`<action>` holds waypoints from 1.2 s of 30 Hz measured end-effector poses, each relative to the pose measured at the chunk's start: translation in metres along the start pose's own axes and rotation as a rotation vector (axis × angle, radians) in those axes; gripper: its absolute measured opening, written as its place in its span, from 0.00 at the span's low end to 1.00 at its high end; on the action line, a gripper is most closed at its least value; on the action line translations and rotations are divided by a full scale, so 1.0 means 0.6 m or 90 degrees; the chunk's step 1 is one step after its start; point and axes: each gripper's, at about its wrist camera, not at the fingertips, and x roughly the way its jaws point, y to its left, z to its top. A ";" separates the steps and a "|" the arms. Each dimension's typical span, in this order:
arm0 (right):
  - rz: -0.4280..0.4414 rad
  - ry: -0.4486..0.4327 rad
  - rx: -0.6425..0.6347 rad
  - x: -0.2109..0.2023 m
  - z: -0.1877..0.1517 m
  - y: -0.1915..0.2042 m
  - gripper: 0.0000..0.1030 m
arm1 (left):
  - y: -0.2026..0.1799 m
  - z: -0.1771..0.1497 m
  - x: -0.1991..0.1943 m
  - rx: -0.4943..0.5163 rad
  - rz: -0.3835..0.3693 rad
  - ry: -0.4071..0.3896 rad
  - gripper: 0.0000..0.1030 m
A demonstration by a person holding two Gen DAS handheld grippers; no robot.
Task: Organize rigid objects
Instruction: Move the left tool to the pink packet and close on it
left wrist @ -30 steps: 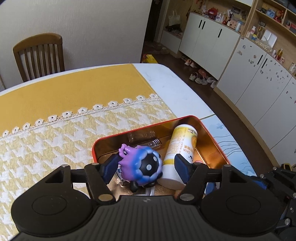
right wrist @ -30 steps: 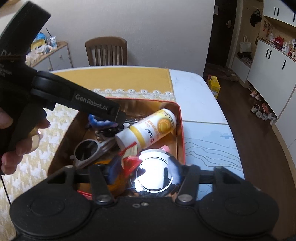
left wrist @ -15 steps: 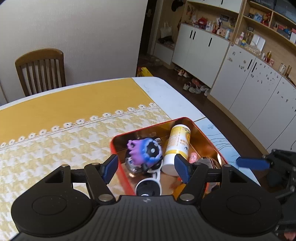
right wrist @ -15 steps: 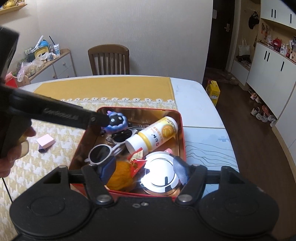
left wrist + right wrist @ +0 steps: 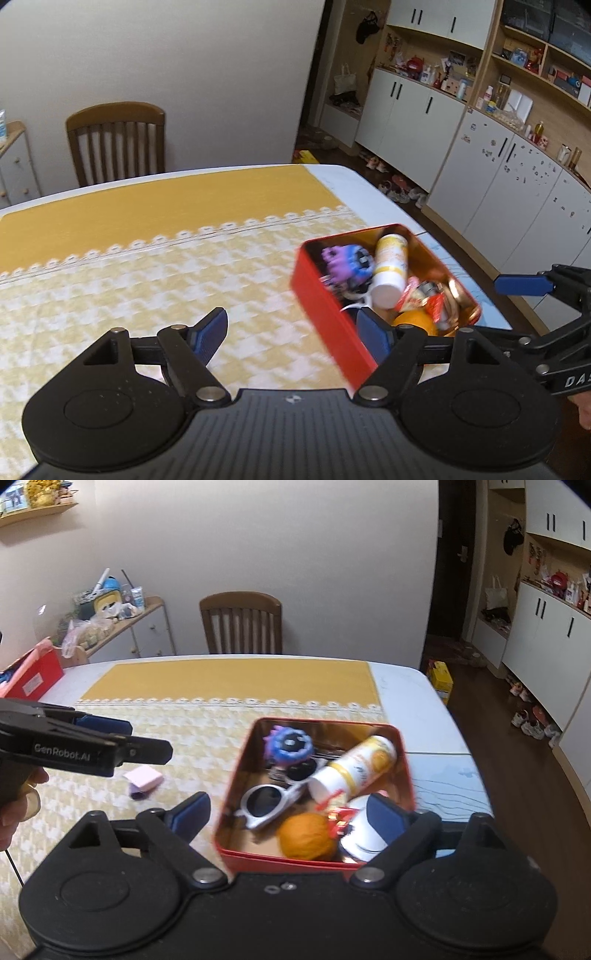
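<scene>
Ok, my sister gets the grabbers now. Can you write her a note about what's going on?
Left gripper: open, empty, above the tablecloth.
Right gripper: open, empty, over the red tin.
In the tin: purple toy, yellow bottle, sunglasses, orange ball, a silver lid.
Left out: the pink block on the tablecloth. It probably goes in next.

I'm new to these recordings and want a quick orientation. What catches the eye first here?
A red tin packed with odds and ends sits on the yellow houndstooth tablecloth: a purple-blue spiky toy, a yellow-white bottle lying down, white sunglasses and an orange ball. A small pink item lies alone outside, left of it.
</scene>
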 end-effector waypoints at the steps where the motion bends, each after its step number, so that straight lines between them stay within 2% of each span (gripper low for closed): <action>1: 0.006 0.000 -0.001 0.000 0.000 0.009 0.92 | 0.010 -0.006 -0.006 0.000 0.004 -0.001 0.78; 5: 0.024 -0.007 -0.023 0.005 0.000 0.050 0.99 | 0.050 -0.025 -0.024 -0.007 0.027 -0.007 0.80; 9: 0.051 -0.007 -0.043 0.013 -0.006 0.094 1.00 | 0.087 -0.042 -0.032 -0.014 0.038 -0.006 0.80; 18: 0.079 0.039 -0.083 0.067 -0.034 0.198 1.00 | 0.140 -0.077 -0.015 -0.025 0.011 0.040 0.80; 23: 0.084 0.056 -0.096 0.105 -0.046 0.238 1.00 | 0.150 -0.073 0.030 0.000 0.007 0.077 0.80; 30: 0.088 0.073 -0.089 0.156 -0.042 0.267 0.99 | 0.176 -0.055 0.104 -0.026 0.006 0.121 0.80; 32: 0.088 0.077 -0.092 0.170 -0.041 0.277 0.97 | 0.179 -0.051 0.120 -0.023 0.014 0.126 0.80; 36: 0.087 0.083 -0.091 0.193 -0.040 0.286 0.92 | 0.175 -0.045 0.138 -0.010 -0.002 0.136 0.80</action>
